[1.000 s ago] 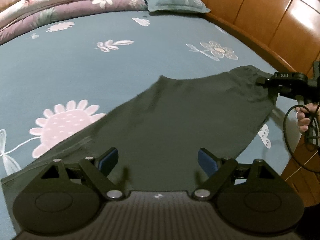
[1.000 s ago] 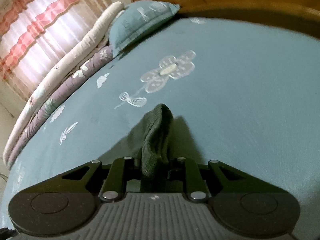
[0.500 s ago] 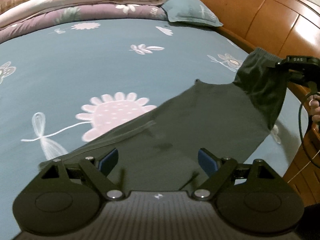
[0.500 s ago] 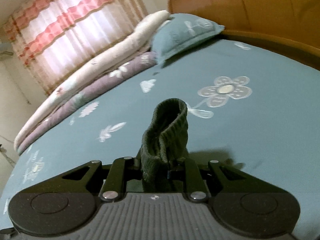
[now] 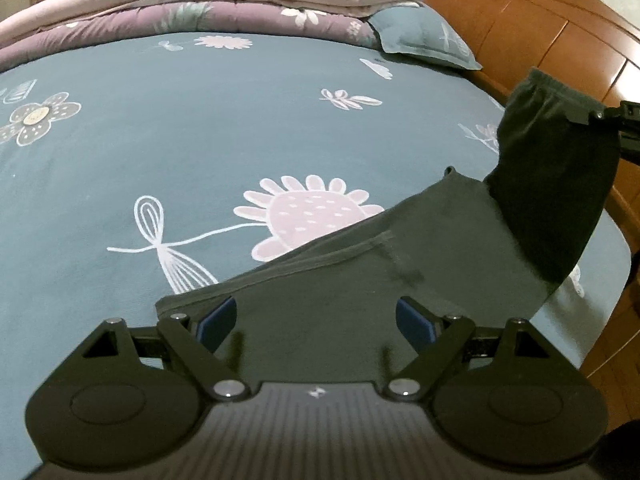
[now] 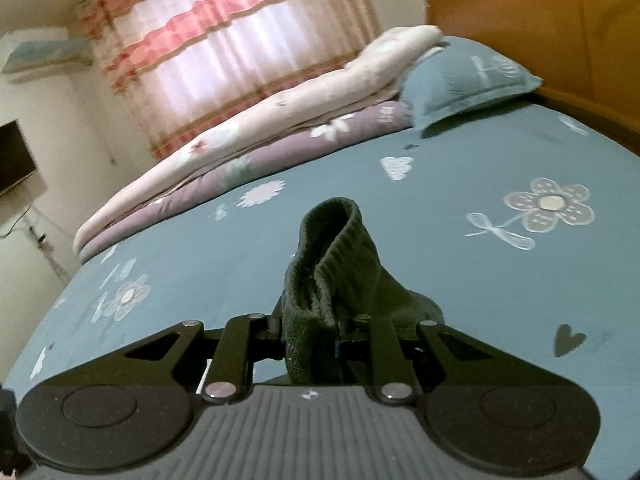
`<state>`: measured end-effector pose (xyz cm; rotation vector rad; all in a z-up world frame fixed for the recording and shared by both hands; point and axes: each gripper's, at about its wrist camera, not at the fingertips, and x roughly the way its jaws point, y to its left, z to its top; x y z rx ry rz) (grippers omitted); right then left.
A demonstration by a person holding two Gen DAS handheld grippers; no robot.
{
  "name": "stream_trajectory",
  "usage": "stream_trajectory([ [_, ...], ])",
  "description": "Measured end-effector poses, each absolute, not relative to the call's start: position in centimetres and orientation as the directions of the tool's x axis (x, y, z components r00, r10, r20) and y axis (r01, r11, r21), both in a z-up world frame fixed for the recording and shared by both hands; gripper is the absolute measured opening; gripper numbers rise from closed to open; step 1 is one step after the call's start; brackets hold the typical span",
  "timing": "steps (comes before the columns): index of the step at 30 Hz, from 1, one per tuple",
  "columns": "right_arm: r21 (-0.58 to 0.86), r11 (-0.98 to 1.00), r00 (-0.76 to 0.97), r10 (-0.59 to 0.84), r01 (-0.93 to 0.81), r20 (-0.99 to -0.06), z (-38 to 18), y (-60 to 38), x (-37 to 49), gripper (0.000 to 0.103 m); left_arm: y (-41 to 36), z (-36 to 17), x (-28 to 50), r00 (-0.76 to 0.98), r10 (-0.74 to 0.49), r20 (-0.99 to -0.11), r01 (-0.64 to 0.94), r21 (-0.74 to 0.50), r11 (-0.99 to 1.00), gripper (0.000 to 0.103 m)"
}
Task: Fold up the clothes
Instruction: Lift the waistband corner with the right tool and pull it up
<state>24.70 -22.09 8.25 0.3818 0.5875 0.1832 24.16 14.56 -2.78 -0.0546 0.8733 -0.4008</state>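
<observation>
Two wrist views, one garment. Left wrist view: the left gripper (image 5: 316, 320) hangs over the near part of a dark green garment (image 5: 360, 280), jaws spread wide, blue pads (image 5: 218, 318) well apart with only flat cloth below and nothing clamped between them. The garment lies across the near right part of the bed sheet (image 5: 200, 140), a teal sheet printed with flowers; its hemmed edge runs diagonally from just ahead of the left pad up toward the right. At the right its far end lifts off the sheet and hangs as a dark fold from the right gripper (image 5: 600, 114), whose tip shows at the frame edge pinching the ribbed edge. A folded quilt (image 5: 200, 4) and a teal pillow (image 5: 424, 40) lie along the far side of the bed, and a wooden headboard (image 5: 540, 20) stands at the right. Right wrist view: the right gripper (image 6: 310, 340) is nearly closed, jaws squeezing a bunch of the garment's ribbed hem (image 6: 332, 256), which stands up ahead of the fingers above the sheet (image 6: 440, 260). Striped curtains (image 6: 240, 40) hang behind the quilt (image 6: 260, 128), beside the pillow (image 6: 460, 80).
</observation>
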Motion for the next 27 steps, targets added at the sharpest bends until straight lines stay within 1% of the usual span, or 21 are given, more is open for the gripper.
stream_trajectory([
  [9, 0.391, 0.899, 0.766, 0.39, -0.198, -0.51, 9.0, -17.8, 24.9, 0.022, 15.4, -2.3, 23.2, 0.601, -0.328, -0.729, 0.28, -0.192, 0.94, 0.087],
  [14, 0.378, 0.873, 0.718, 0.474, -0.308, -0.509, 9.3, -15.1, 25.5, 0.023, 16.4, -1.9, 22.0, 0.622, -0.294, -0.726, 0.237, -0.183, 0.954, 0.087],
  [24, 0.284, 0.809, 0.598, 0.576, -0.515, -0.558, 8.8, -8.3, 26.5, 0.023, 18.4, -1.7, 19.2, 0.651, -0.211, -0.729, 0.12, -0.176, 0.977, 0.087],
  [27, 0.214, 0.794, 0.578, 0.571, -0.569, -0.582, 8.6, -6.4, 26.1, 0.023, 18.9, -1.9, 18.6, 0.653, -0.19, -0.734, 0.087, -0.176, 0.981, 0.087],
])
